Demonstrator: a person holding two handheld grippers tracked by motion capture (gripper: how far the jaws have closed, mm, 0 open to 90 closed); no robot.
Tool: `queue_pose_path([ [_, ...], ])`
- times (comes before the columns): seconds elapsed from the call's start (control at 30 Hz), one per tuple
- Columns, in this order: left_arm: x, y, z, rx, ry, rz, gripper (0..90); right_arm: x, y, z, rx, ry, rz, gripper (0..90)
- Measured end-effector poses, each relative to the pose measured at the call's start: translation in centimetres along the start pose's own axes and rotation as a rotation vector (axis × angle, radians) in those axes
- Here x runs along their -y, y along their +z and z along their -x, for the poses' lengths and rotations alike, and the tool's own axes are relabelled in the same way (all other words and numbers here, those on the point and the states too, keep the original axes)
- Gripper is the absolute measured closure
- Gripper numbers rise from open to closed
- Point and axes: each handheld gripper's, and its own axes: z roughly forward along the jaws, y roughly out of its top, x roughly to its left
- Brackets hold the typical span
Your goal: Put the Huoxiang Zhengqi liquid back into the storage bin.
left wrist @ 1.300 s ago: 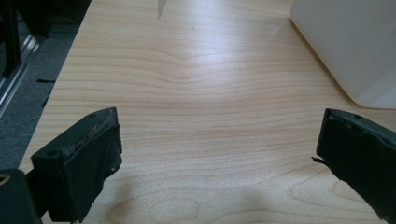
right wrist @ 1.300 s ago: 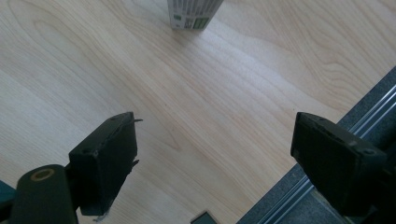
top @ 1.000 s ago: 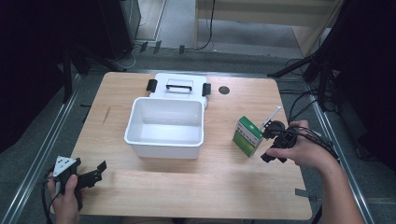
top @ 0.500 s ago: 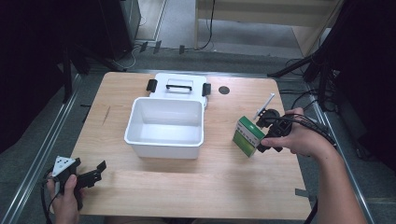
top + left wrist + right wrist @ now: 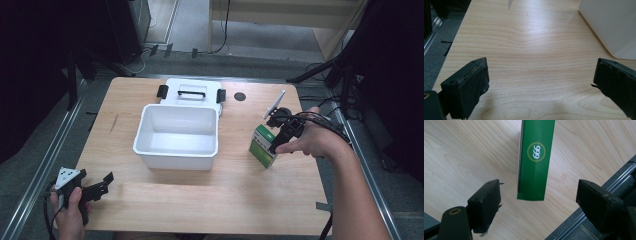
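Resting at the near left corner of the desk (image 5: 165,200): left tongs (image 5: 95,187), gaping wide over bare wood, holding nothing, well apart from everything else. Sitting mid-desk: white tub (image 5: 176,136), open and empty, with its lid (image 5: 191,92) lying flat just behind, touching or nearly so. Standing to the right of the tub, near but apart: green box (image 5: 536,157), upright on the wood, a round "999" emblem showing on its narrow top face. Hovering directly above it: right tongs (image 5: 537,202), spread wide, one jaw to each side of the box, gripping nothing yet. Judging the step as a top-down grasp of the box: centring over the narrow face, lowering squarely, closing across the thin sides, squeezing gently to avoid crushing the cardboard or tipping it over.
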Motion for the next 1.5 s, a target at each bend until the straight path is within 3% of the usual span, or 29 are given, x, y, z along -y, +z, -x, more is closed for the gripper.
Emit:
queue_pose_path([
  [0.27, 0.0, 0.0, 0.0, -0.002, 0.005, -0.002, 1.1, -1.2, 0.3, 0.2, -0.007, 0.016, -0.001, 24.6],
  [0.47, 0.0, 0.0, 0.0, 0.0, 0.001, -0.001, 1.1, -1.9, 1.1, 0.5, -0.047, 0.057, -0.04, 28.3],
  [0.5, 0.0, 0.0, 0.0, 0.0, 0.001, -0.001, 1.1, -2.2, 1.3, 0.7, -0.06, 0.078, -0.058, 32.7],
  [0.7, 0.0, 0.1, 0.0, 0.0, -0.001, 0.001, 1.1, -2.7, 2.0, 0.5, -0.109, 0.079, -0.085, 38.2],
  [0.9, 0.0, 0.0, 0.0, 0.001, 0.0, 0.0, 1.1, -3.2, 3.2, 0.5, -0.126, 0.098, -0.124, 56.0],
  [1.03, 0.0, 0.1, 0.0, 0.0, -0.002, 0.001, 1.1, -3.1, 3.4, 0.9, -0.148, 0.118, -0.105, 62.7],
  [1.23, 0.0, 0.1, 0.0, 0.0, -0.001, 0.001, 1.1, -2.9, 3.3, 1.2, -0.146, 0.108, -0.102, 64.7],
  [1.5, 0.0, 0.0, 0.0, 0.001, 0.002, 0.0, 1.1, -2.6, 3.1, 1.1, -0.156, 0.037, -0.095, 64.9],
])
